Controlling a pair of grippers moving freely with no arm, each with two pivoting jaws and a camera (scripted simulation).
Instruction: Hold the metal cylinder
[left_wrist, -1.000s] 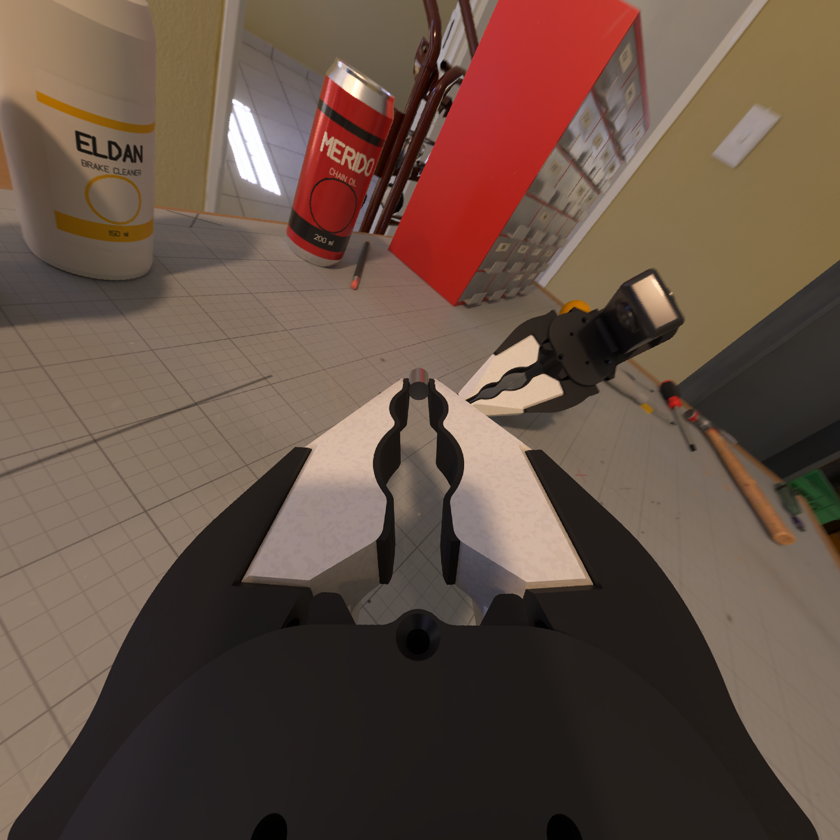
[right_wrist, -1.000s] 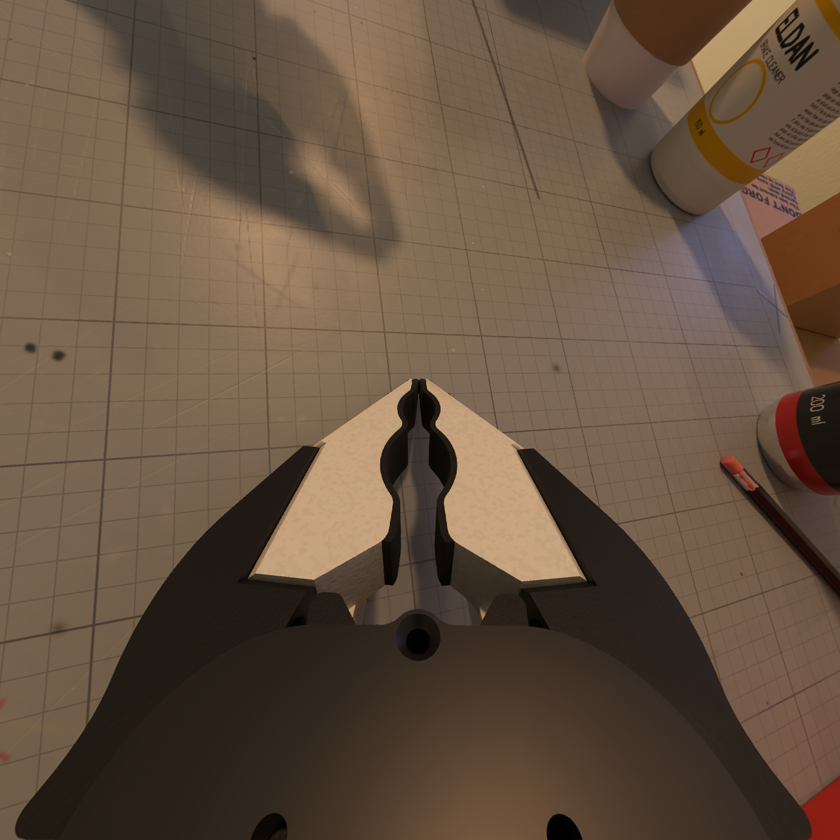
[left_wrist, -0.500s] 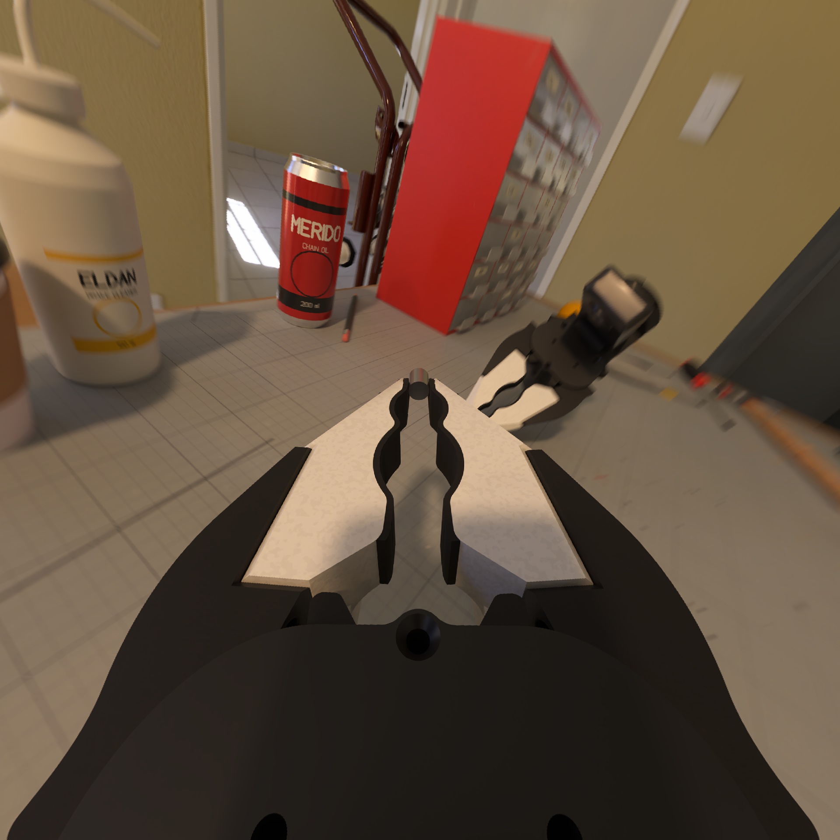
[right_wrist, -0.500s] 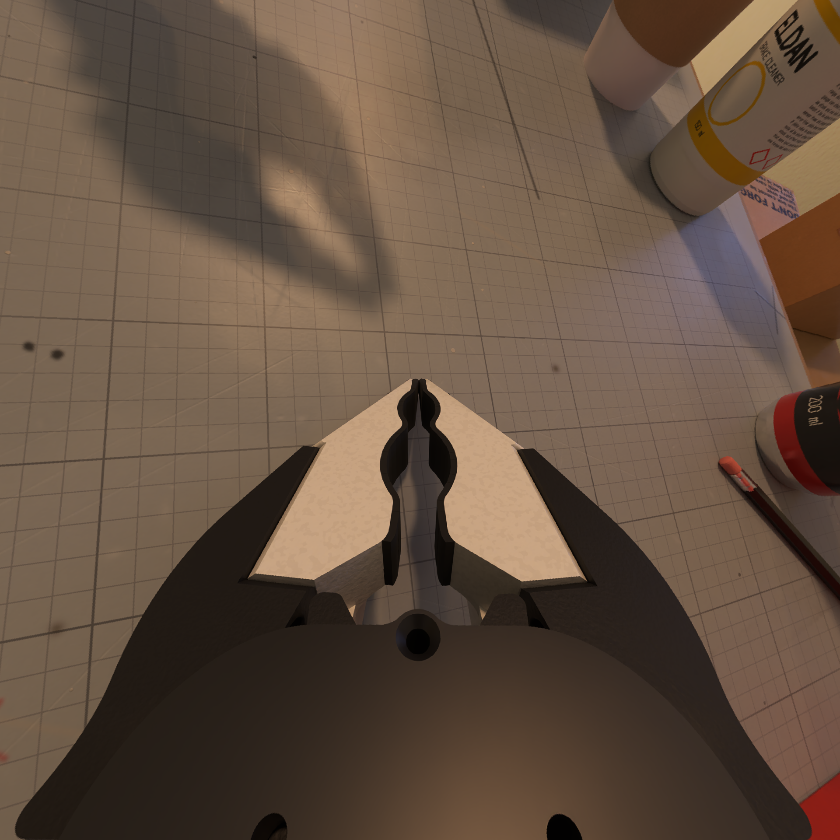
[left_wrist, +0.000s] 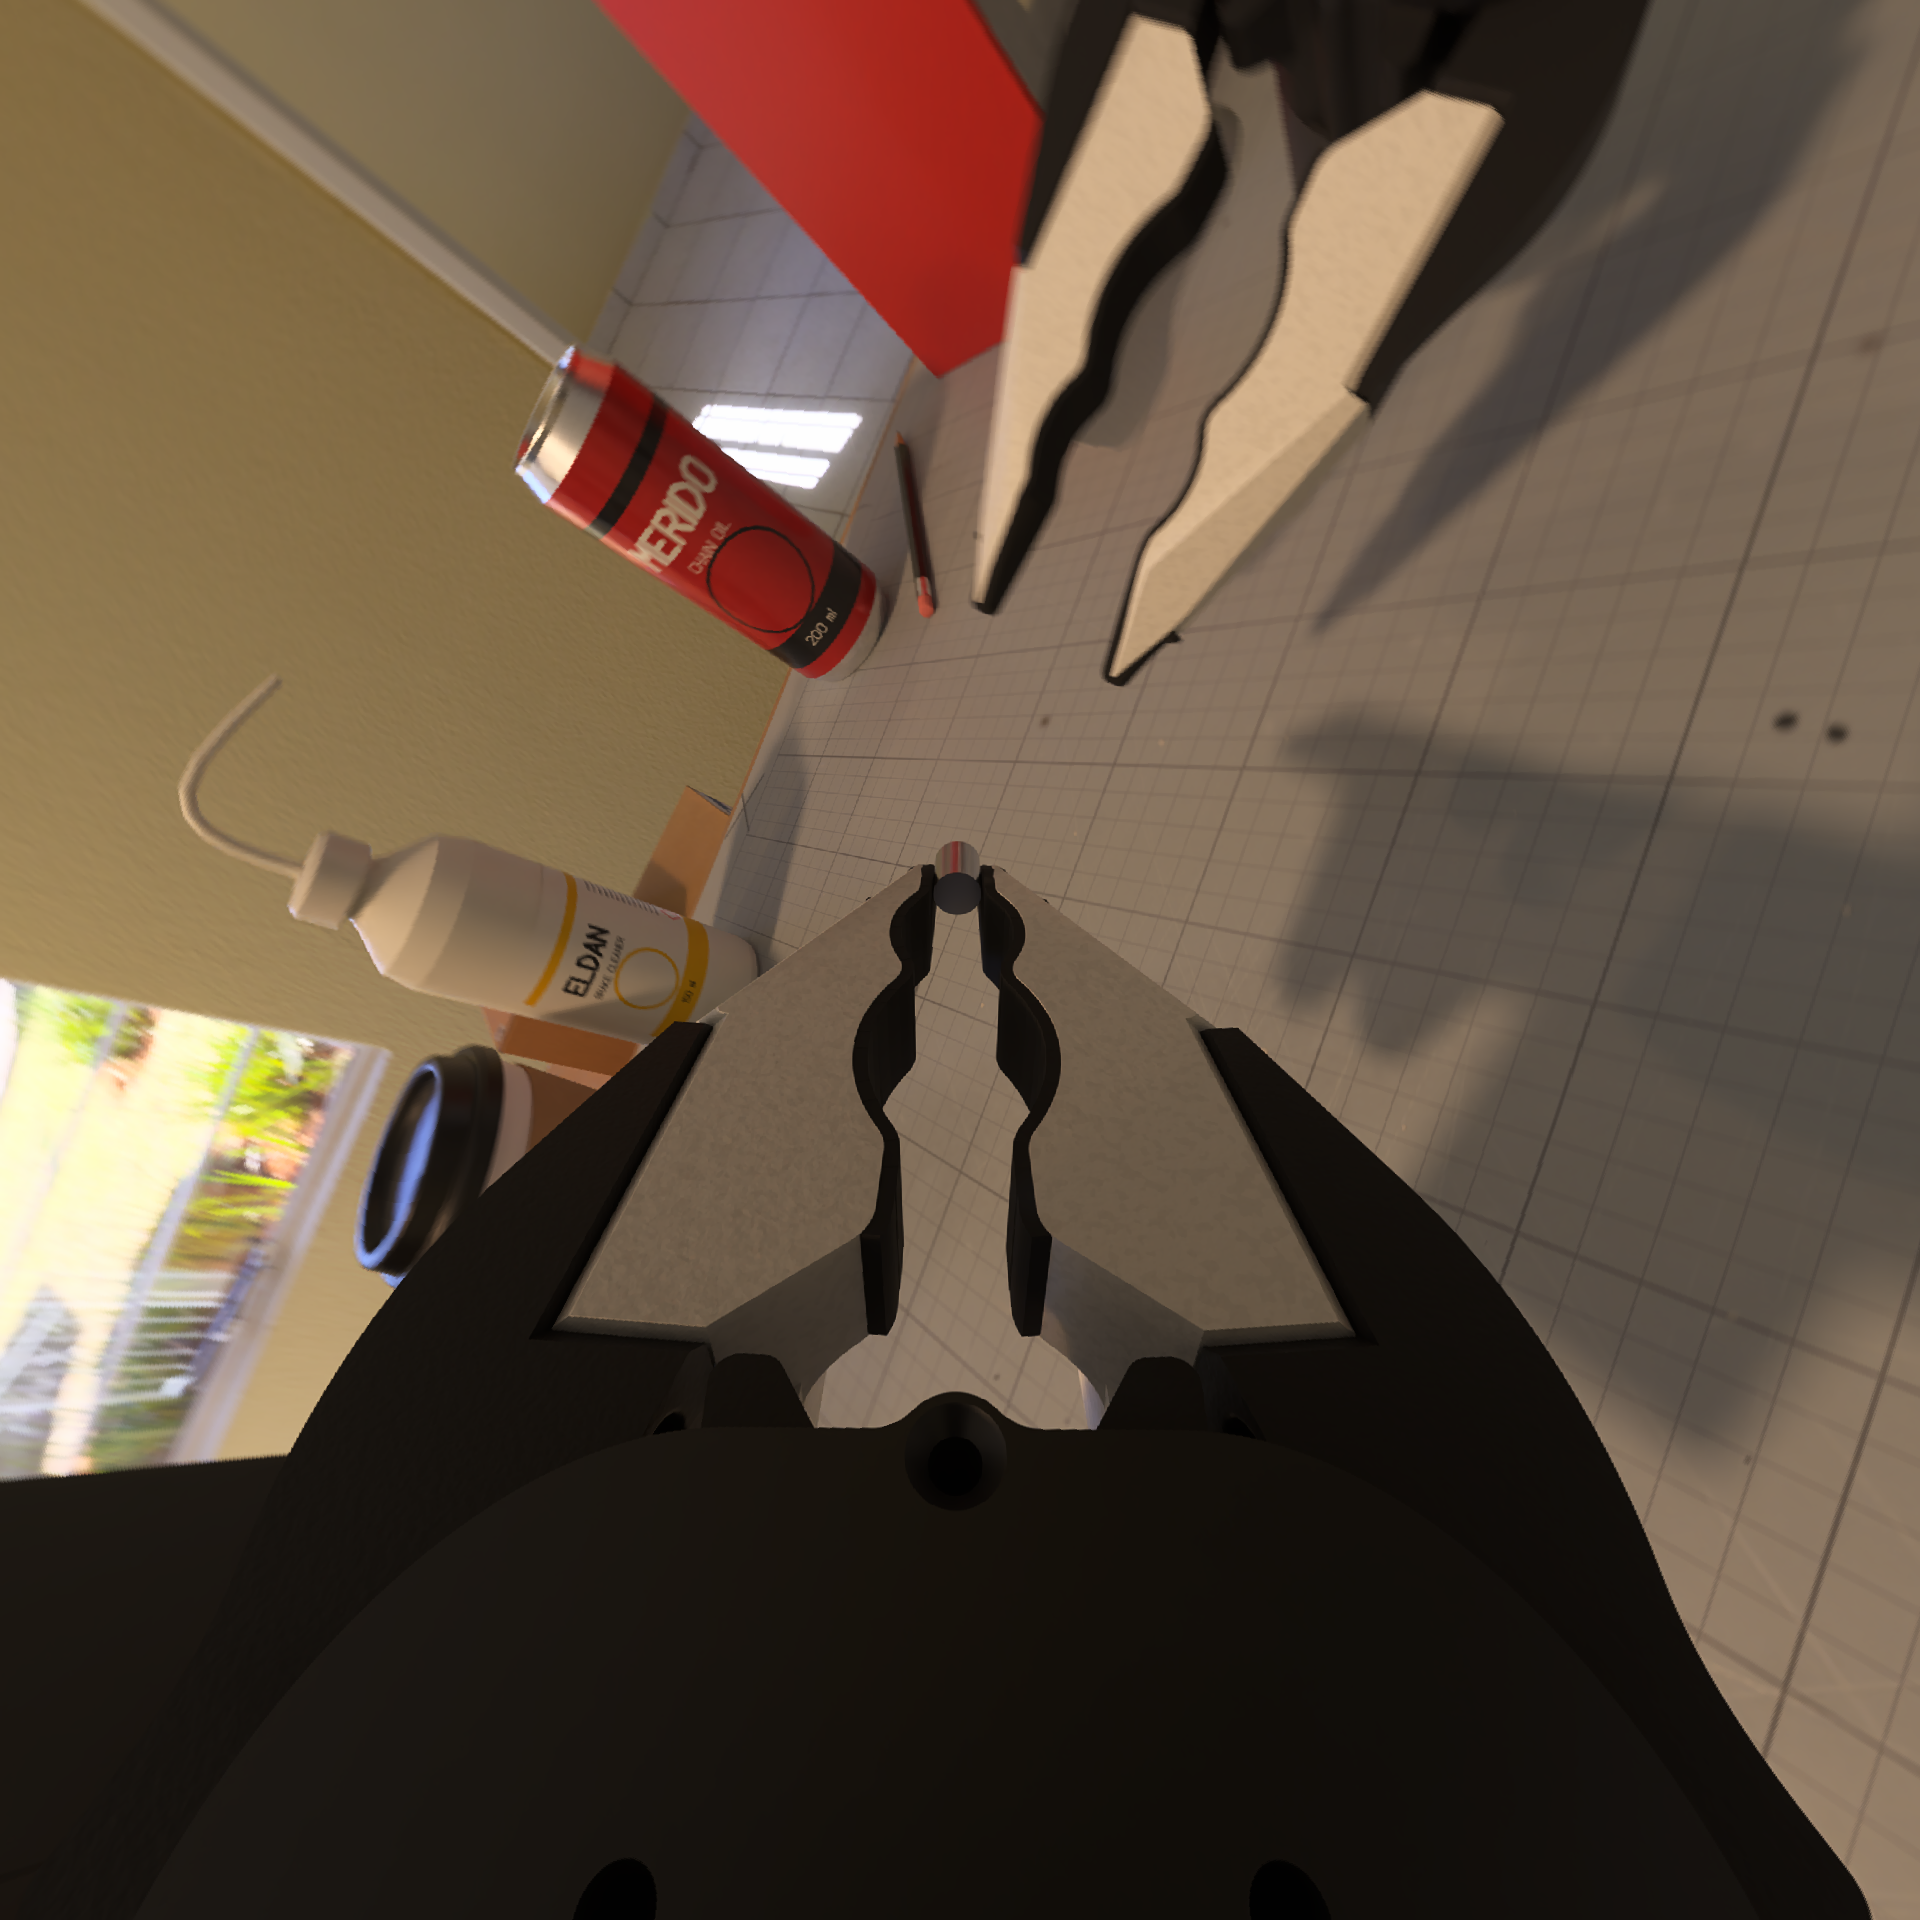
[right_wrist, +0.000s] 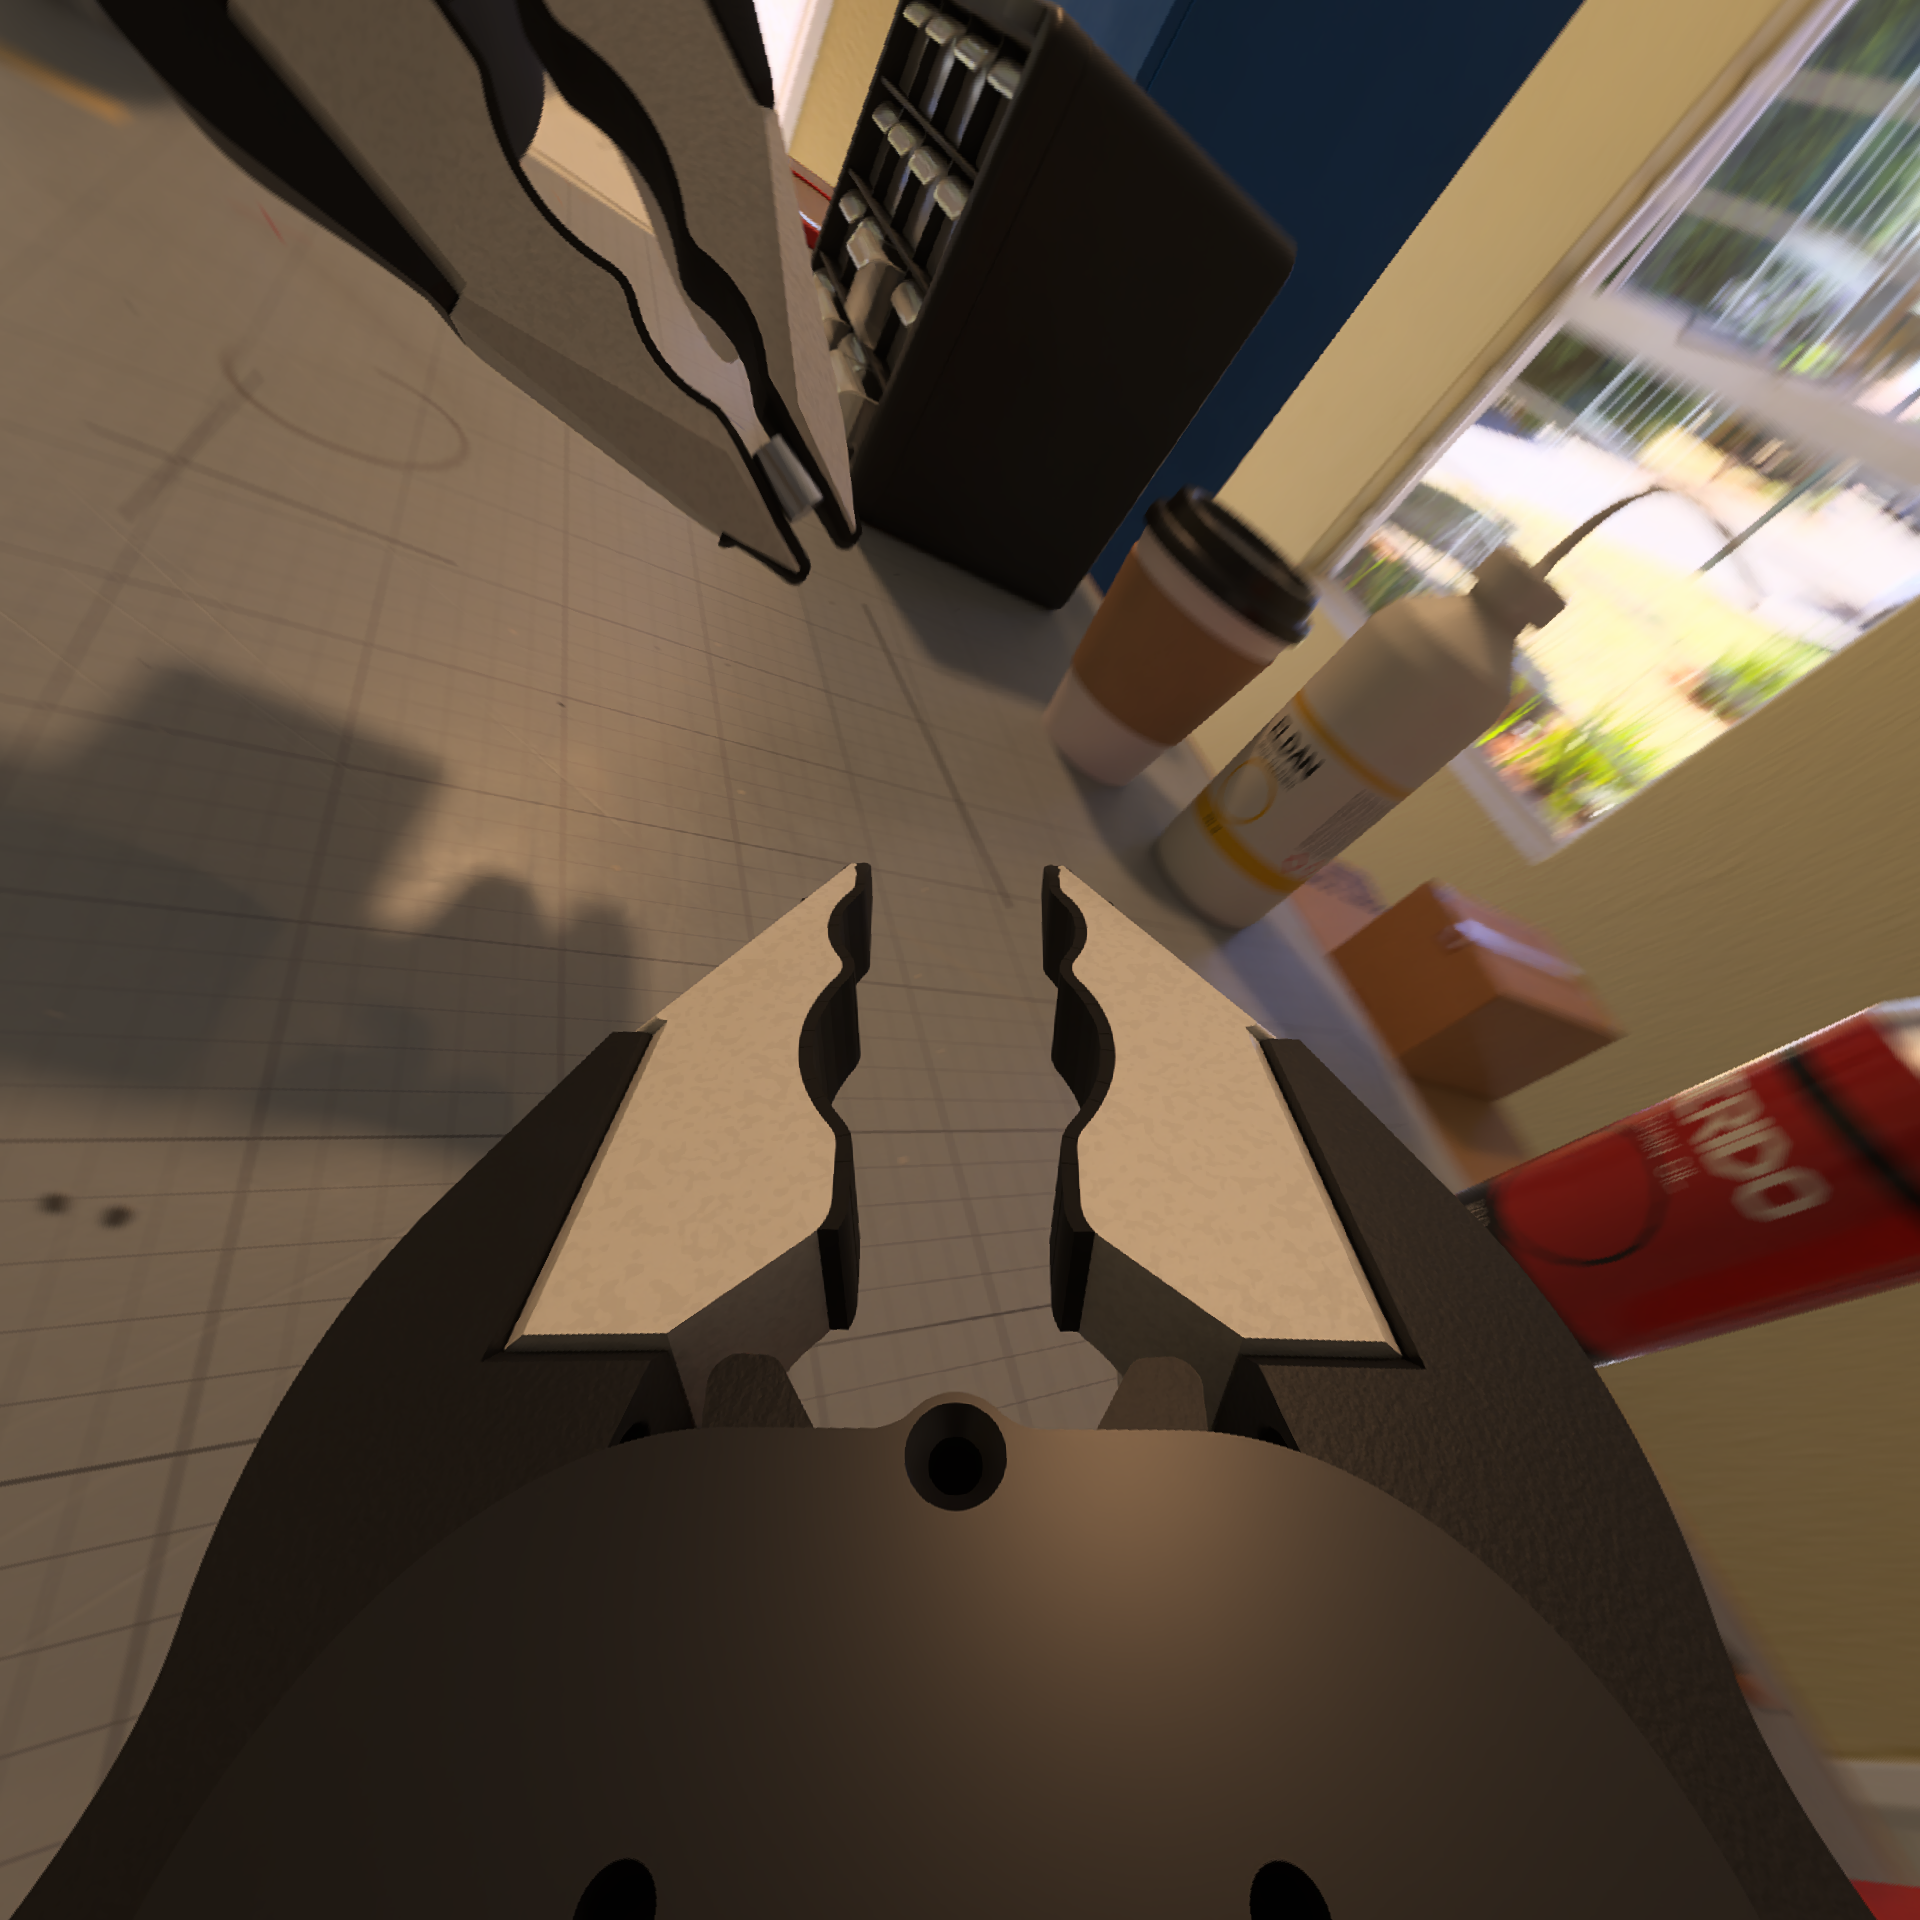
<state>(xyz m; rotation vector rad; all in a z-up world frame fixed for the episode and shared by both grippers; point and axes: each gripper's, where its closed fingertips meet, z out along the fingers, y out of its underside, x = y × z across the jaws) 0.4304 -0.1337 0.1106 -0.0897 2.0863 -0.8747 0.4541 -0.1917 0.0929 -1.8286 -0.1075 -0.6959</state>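
Note:
A small metal cylinder (left_wrist: 956, 881) is pinched between the very tips of my left gripper (left_wrist: 956, 883), which is shut on it and holds it above the gridded mat (left_wrist: 1558, 1039). In the right wrist view the same cylinder (right_wrist: 787, 476) shows at the tips of the left gripper (right_wrist: 805, 535), which hangs at the upper left. My right gripper (right_wrist: 956, 894) is open and empty, its fingers well apart. It also shows in the left wrist view (left_wrist: 1075, 634), at the top, pointing toward the cylinder from a short way off.
A red can (left_wrist: 707, 520), a red pencil (left_wrist: 914, 525), a white squeeze bottle (left_wrist: 520, 935) and a lidded paper cup (right_wrist: 1174, 644) stand along the mat's edge by the yellow wall. A red drawer cabinet (left_wrist: 862, 156), a black parts bin (right_wrist: 1039, 312) and a cardboard box (right_wrist: 1475, 987) are near.
My right gripper has opened, lifted and turned to face the left gripper. My left gripper has rolled and swung, still shut on the cylinder; the two are now much closer.

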